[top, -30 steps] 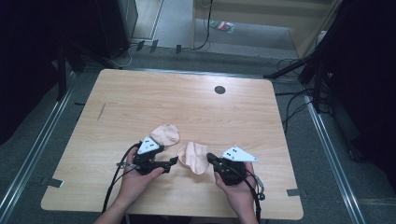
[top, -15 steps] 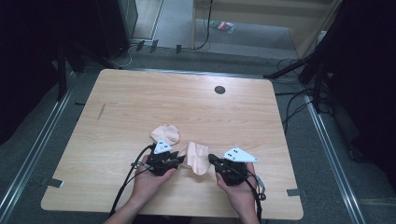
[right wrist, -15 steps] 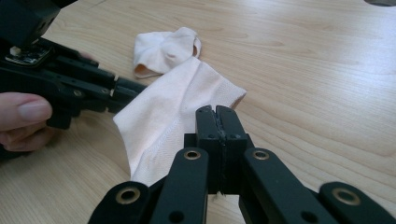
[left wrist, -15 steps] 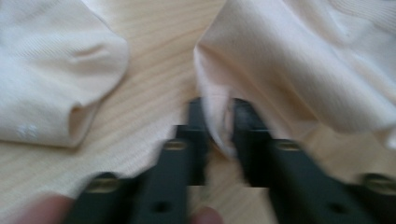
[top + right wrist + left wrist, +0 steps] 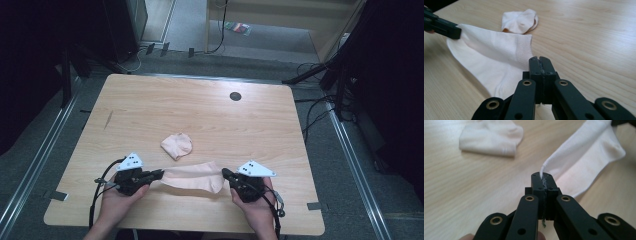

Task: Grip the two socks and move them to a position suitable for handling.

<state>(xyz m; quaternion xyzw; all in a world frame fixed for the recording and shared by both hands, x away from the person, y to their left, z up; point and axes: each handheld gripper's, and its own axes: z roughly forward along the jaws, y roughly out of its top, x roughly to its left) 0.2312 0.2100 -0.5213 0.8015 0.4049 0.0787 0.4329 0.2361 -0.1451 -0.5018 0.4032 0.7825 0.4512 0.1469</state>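
The tabletop (image 5: 200, 115) was pale wood, with a small dark round hole (image 5: 235, 96) near its far edge, right of the middle. Grey floor (image 5: 45, 150) with metal rails ran along both its sides, and cables lay on the floor past the far right corner.

A pale sock (image 5: 192, 176) was stretched out in a band along the near edge, between the two hand-held grippers and roughly parallel to that edge. Its wider end, by the right hand-held gripper, sagged toward the wood. In the left gripper view the cloth (image 5: 584, 162) rose off the tabletop from the jaw tips up to the far right.

A second sock (image 5: 177, 145), bunched into a small heap, lay flat on the wood just behind the stretched one, a little left of the middle and apart from it.

The left hand-held gripper (image 5: 159, 174) sat near the near left corner, held in a hand (image 5: 117, 200) that came in over the near edge. Its jaws had just been closing and were now clamped together on one end of the stretched sock, a thin edge of cloth pinched between the tips (image 5: 544, 180).

The right hand-held gripper (image 5: 225, 173) sat toward the near right, held in the other hand (image 5: 257, 210). Its jaws were pressed together on the sock's other end (image 5: 541, 62), with the cloth spreading away from the tips to the left.
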